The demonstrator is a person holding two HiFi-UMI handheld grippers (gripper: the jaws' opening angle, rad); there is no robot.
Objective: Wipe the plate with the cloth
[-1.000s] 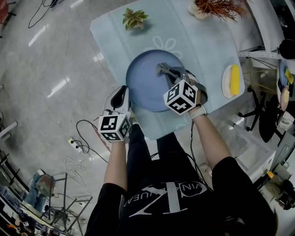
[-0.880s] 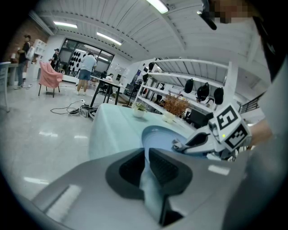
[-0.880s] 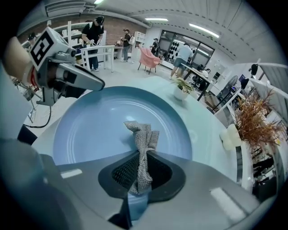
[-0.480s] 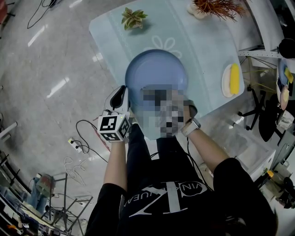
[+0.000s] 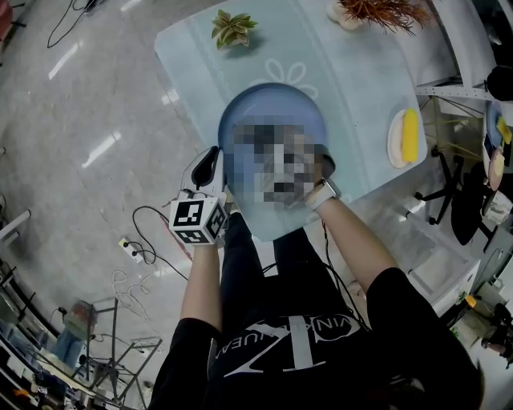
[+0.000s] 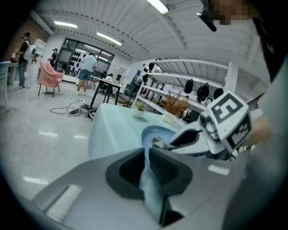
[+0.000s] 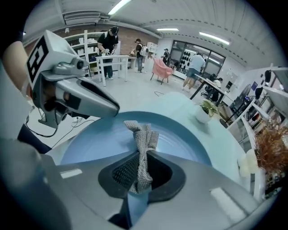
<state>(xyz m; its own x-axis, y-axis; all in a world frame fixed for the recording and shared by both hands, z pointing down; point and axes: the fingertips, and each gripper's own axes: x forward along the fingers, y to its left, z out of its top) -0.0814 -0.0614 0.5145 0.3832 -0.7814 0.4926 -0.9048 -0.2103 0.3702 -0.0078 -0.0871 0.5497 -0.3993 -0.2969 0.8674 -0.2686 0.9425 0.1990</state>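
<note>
A round blue plate (image 5: 272,106) lies on the pale blue tablecloth (image 5: 353,80), near the table's front edge. My left gripper (image 5: 216,164) is shut on the plate's left rim; in the left gripper view the pale blue rim (image 6: 145,134) runs between the jaws of this gripper (image 6: 146,155). My right gripper (image 7: 141,164) is shut on a grey knitted cloth (image 7: 143,134), which bunches up over the plate's face (image 7: 189,141). A blurred patch hides the right gripper in the head view; only its wrist with a watch (image 5: 325,192) shows.
A small potted plant (image 5: 232,28) and a reddish dried plant (image 5: 377,12) stand at the table's far side. A white dish holding something yellow (image 5: 405,136) sits at the right edge. Cables (image 5: 140,240) lie on the floor to the left, and a chair (image 5: 457,192) stands to the right.
My right hand with the cloth has shifted left and nearer across the plate. The left gripper has stayed on the rim.
</note>
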